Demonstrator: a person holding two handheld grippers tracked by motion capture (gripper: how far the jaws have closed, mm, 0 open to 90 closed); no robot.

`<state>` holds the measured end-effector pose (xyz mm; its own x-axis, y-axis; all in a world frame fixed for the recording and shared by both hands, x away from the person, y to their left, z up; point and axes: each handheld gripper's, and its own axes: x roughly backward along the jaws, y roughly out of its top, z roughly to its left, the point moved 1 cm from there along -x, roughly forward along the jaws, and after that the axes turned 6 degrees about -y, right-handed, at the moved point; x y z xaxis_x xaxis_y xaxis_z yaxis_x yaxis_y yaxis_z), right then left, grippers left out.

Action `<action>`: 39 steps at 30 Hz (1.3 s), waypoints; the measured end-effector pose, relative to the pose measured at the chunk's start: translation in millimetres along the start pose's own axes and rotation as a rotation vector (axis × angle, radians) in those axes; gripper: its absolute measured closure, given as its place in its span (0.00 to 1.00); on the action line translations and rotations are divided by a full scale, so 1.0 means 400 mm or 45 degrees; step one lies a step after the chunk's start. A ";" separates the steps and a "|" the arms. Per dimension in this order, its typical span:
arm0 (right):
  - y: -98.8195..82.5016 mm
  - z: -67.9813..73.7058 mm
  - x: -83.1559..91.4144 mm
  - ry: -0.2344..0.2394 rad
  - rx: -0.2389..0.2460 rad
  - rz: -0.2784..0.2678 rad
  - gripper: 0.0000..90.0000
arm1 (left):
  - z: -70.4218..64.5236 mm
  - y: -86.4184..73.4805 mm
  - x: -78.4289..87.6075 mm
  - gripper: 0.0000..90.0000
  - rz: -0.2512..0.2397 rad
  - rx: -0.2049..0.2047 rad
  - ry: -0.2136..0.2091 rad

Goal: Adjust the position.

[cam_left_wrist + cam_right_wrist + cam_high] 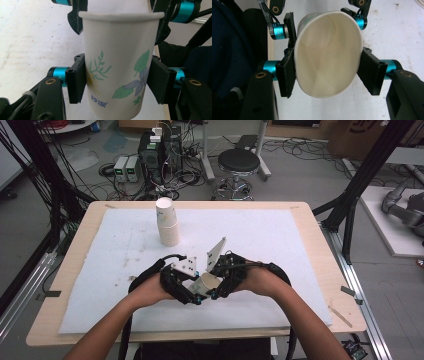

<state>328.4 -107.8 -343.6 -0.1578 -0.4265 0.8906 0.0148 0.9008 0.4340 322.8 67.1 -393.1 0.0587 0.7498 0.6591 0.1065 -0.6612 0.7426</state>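
Both grippers meet over the near middle of the white mat (280, 245), sharing one paper cup (208, 281). The left gripper (192, 296) is clamped on the cup's flowered wall (117, 72), pads pressed to both sides; the cup's base is cut off at the picture's bottom edge. The right gripper (216, 292) squeezes the rim to an oval (328, 53). From above, hands and black frames hide most of the cup. Farther off, left of centre, stands a stack of cups (167, 222), upside down.

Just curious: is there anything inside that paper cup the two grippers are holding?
The right gripper view looks into the paper cup: bare white walls, nothing inside that shows. Its mouth is squeezed oval, and the very bottom is shadowed, so hard to see.
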 end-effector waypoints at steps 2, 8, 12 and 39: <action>0.002 0.003 0.001 0.000 0.015 -0.013 0.42 | -0.004 0.000 -0.004 0.42 -0.007 0.004 -0.010; 0.002 0.006 0.008 0.004 -0.007 -0.067 0.34 | -0.008 -0.002 -0.002 0.41 -0.066 0.003 -0.008; -0.008 0.000 0.030 -0.050 -0.069 -0.169 0.23 | -0.010 -0.009 0.010 0.42 -0.123 0.004 0.006; -0.378 0.043 0.088 -0.590 -0.628 -0.692 0.23 | 0.004 -0.160 0.096 0.40 -0.593 0.190 0.417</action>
<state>303.6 -257.4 -380.3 -0.6520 -0.6147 0.4439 0.2299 0.3976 0.8883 320.0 138.2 -415.4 -0.3346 0.8974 0.2876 0.1875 -0.2356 0.9536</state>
